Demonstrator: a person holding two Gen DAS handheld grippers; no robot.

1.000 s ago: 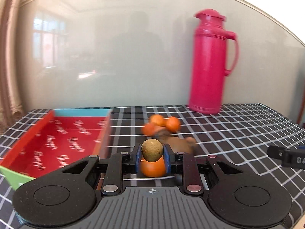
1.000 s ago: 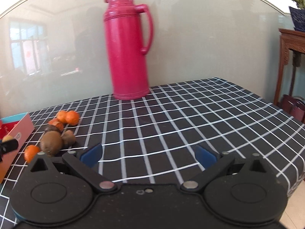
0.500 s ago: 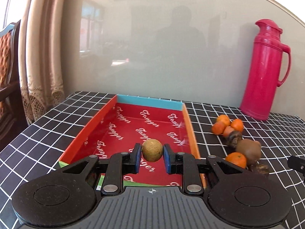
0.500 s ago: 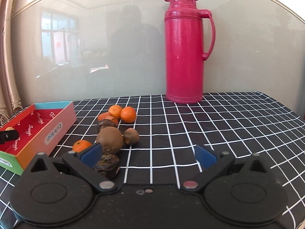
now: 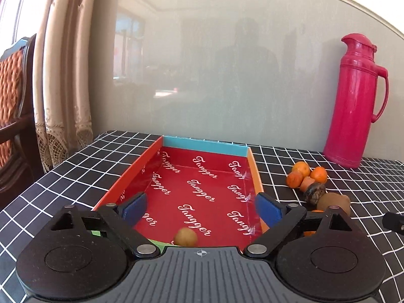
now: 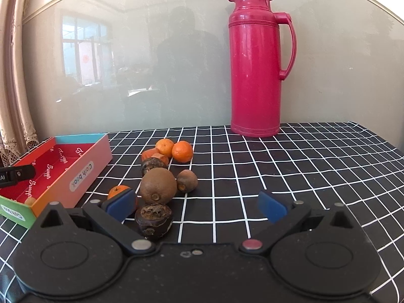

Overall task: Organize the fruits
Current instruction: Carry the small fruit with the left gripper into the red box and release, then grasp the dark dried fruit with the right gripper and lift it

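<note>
Fruit first: the small tan-yellow fruit (image 5: pixel 186 237) is lying loose on the red floor of the tray (image 5: pixel 205 147), right at the near end, about 6 o'clock from the tray's middle, and nothing is touching it. It looks light, round and firm-skinned, so my guess is it rolls easily and wants a pinch straight across its widest part rather than near the top. The left gripper (image 5: pixel 202 208) hangs just above that end of the tray, tilted gently downward, and its jaws have just been swinging open. They're spread nearly as wide as the tray now, with nothing between them, and the fruit sits below and clear of the pads. Over at 3 o'clock from the tray, the rest of the pile waits on the checked bench (image 6: pixel 303 166): a few mandarins (image 6: pixel 182 151), a big brown fruit (image 6: pixel 158 185), and a dark wrinkled one (image 6: pixel 153 219) that looks dried-out, probably brittle or mushy, so I'd go easy on the squeeze there. The mandarins are likely soft and would dent. The right gripper (image 6: pixel 197 205) is low over the bench, pointing slightly down, jaws wide and holding nothing, with the wrinkled fruit just at its left pad. A pink thermos (image 6: pixel 255 60) stands at the back, 12 o'clock from the pile.
</note>
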